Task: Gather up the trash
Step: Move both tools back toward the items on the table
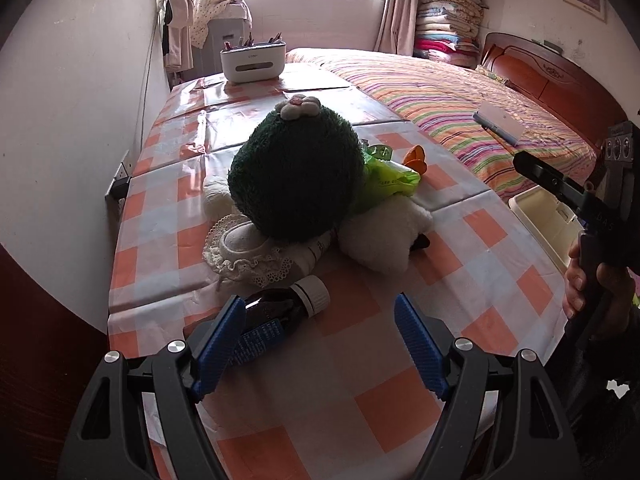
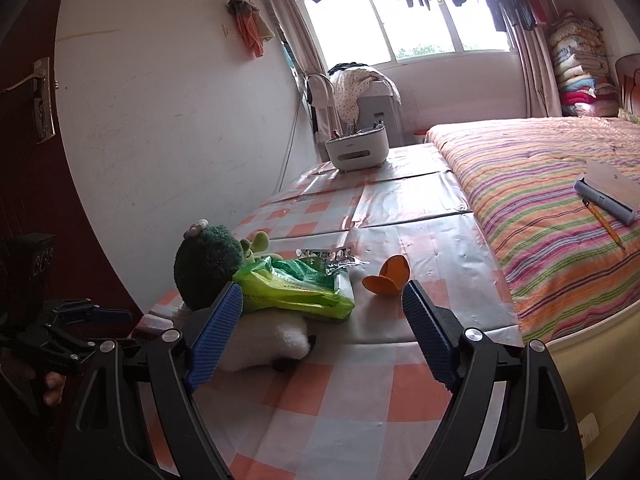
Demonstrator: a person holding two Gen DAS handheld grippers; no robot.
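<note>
The left gripper (image 1: 320, 344) stands spread and empty just over the near edge of the table (image 1: 472, 292); the brown bottle (image 1: 276, 312) lies on its side right by the left finger (image 1: 220, 344), cap pointing far-right, not between the jaws; a closing stroke from here would likely clip its side and roll it toward the near edge, since it is round and lies on slick plastic cloth. The right gripper (image 2: 320, 332) is also spread and holds nothing; the green wrapper (image 2: 296, 290) sits just beyond its left finger (image 2: 216, 336), draped on the plush toy (image 2: 212, 264); a grab there could pinch the toy's white fur along with the film, or drag the toy across the cloth and knock the bottle. A crumpled foil pack (image 2: 332, 258) rests on the wrapper's far side and could slide off if the wrapper is lifted; the orange peel (image 2: 388, 278) lies alone to the right, curved and light, apt to skid from a one-sided touch.

Containers: a cream bin (image 1: 540, 220) stands low at the table's right side, between table and bed, and what shows of its inside looks empty; I judge it the place for trash; farther off, a white caddy (image 1: 253, 60) stands on the far end of the table, with small reddish items sticking up from its top, too small to name.
</note>
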